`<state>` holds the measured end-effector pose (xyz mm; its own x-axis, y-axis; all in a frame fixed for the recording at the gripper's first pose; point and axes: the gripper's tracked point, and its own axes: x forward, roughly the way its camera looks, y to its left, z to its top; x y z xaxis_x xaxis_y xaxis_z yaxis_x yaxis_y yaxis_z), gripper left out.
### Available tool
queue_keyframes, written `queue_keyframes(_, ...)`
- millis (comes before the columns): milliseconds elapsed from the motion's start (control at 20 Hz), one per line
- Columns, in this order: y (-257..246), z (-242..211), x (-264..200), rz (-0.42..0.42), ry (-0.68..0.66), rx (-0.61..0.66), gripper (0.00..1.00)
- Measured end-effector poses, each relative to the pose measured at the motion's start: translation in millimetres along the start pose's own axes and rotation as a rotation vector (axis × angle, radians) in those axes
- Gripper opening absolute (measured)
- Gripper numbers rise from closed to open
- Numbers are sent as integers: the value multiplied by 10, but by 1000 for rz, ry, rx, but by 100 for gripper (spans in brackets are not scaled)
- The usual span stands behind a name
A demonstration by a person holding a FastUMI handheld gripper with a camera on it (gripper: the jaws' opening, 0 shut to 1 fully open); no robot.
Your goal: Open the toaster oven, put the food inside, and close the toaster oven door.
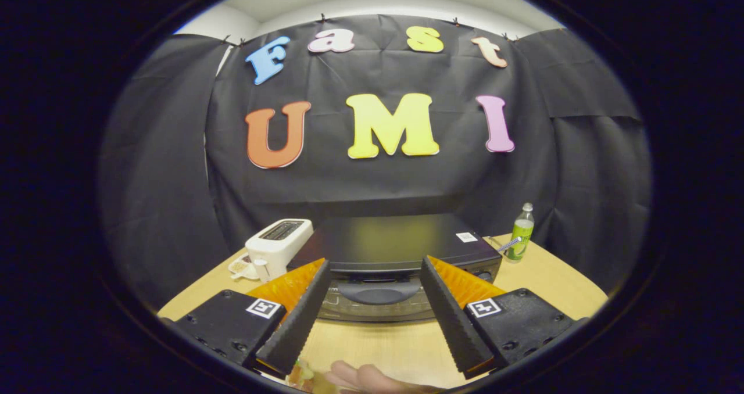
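A black toaster oven [395,246] stands on the wooden table [558,292], its door shut and its curved handle [379,292] facing me. My gripper [375,269] is open, fingers spread wide. The handle sits between the fingertips and slightly beyond them, with nothing held. Below the fingers, at the table's near edge, a person's hand [366,378] shows beside a bit of colourful food [302,375], mostly hidden.
A white slot toaster [278,244] stands left of the oven, with a small dish [241,266] beside it. A green bottle [521,231] stands at the back right. Black cloth walls close the booth behind and at both sides.
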<state>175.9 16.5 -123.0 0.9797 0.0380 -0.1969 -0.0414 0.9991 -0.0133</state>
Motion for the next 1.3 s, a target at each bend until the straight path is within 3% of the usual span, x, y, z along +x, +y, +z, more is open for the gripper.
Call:
queue_keyframes(550, -24, -456, 699, -52, 59, -13, 100)
queue_keyframes(950, 2, -493, 564, -28, 27, -34, 100)
queue_keyframes(1300, -13, -701, 220, 8, 83, -14, 100)
